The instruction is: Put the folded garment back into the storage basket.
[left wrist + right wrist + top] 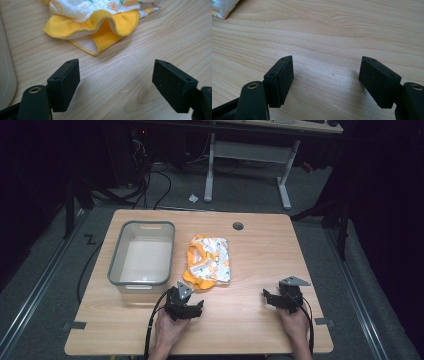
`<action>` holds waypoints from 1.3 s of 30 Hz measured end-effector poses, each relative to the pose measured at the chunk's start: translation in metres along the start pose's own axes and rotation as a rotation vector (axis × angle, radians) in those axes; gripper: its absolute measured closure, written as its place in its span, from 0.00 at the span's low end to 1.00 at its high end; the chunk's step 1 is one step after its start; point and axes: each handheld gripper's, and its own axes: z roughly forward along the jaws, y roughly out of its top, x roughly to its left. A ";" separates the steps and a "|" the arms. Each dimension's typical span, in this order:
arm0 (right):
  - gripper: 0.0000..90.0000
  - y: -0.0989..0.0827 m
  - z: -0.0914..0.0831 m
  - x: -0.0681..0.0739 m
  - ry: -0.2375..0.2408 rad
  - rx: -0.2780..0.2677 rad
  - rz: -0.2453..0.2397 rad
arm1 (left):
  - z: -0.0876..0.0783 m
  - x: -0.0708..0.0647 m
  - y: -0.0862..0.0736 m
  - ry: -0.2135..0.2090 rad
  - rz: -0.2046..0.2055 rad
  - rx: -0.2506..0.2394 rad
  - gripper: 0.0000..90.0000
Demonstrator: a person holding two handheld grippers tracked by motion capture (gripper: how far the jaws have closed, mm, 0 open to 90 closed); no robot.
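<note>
A folded yellow and white patterned garment (209, 261) lies in the middle of the wooden table (260, 245). My left gripper (187, 298) rests on the table just below the garment, open, with bare wood between its jaws. In the left gripper view the garment's yellow frilled hem (100, 22) lies a short way ahead of the left gripper (116, 80). My right gripper (280, 295) sits near the front right of the table, open and holding nothing. The right gripper view shows wood between the jaws of the right gripper (327, 80) and a corner of the garment (223, 6) at top left.
An empty grey plastic bin (142, 255) stands left of the garment; its wall (5, 75) shows at the left edge of the left gripper view. A round cable hole (238, 226) sits near the table's far edge. Beyond the table are cables and a desk frame (250, 160).
</note>
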 end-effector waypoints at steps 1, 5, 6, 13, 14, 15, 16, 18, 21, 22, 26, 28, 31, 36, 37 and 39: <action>0.31 0.000 0.000 0.000 0.000 0.000 0.000 | -0.002 -0.001 0.002 0.000 0.000 -0.010 0.25; 0.31 0.000 0.000 0.000 0.000 0.000 0.000 | -0.005 -0.003 0.006 0.005 -0.009 -0.013 0.24; 0.31 0.000 0.000 0.000 0.000 0.000 0.000 | -0.006 -0.004 0.009 -0.002 -0.025 -0.013 0.24; 0.31 0.000 0.000 0.000 0.000 0.000 0.000 | -0.009 -0.007 0.020 -0.015 -0.020 -0.010 0.23; 0.31 0.000 0.000 0.000 0.000 0.000 0.000 | -0.009 -0.007 0.020 -0.015 -0.020 -0.010 0.23; 0.31 0.000 0.000 0.000 0.000 0.000 0.000 | -0.011 -0.006 0.024 -0.014 -0.018 -0.019 0.23; 0.31 0.000 0.000 0.000 0.000 0.000 0.000 | -0.012 -0.007 0.025 -0.018 -0.023 -0.018 0.23; 0.31 0.000 0.000 0.000 0.000 0.000 0.000 | -0.013 -0.006 0.029 -0.024 -0.026 -0.022 0.23; 0.31 0.000 0.000 0.000 0.000 -0.001 -0.001 | -0.013 -0.002 0.035 -0.034 -0.037 -0.021 0.23; 0.31 0.000 0.000 0.000 0.000 0.000 0.000 | -0.013 -0.001 0.037 -0.033 -0.040 -0.021 0.23; 0.31 0.000 0.000 0.000 0.001 -0.001 -0.001 | -0.013 0.003 0.043 -0.036 -0.053 -0.030 0.23; 0.31 0.000 0.000 0.000 0.000 0.000 0.000 | -0.013 0.004 0.044 -0.038 -0.056 -0.029 0.23; 0.31 0.000 0.000 0.000 0.000 0.000 0.000 | -0.013 0.005 0.046 -0.033 -0.055 -0.023 0.23; 0.31 0.000 0.000 0.000 0.000 0.000 0.000 | -0.012 0.008 0.052 -0.025 -0.051 -0.018 0.22; 0.31 0.000 0.000 0.000 0.000 0.000 0.000 | -0.011 0.008 0.055 -0.017 -0.056 -0.020 0.23; 0.31 0.000 0.000 0.000 0.000 0.000 -0.001 | -0.011 0.009 0.056 -0.010 -0.052 -0.017 0.23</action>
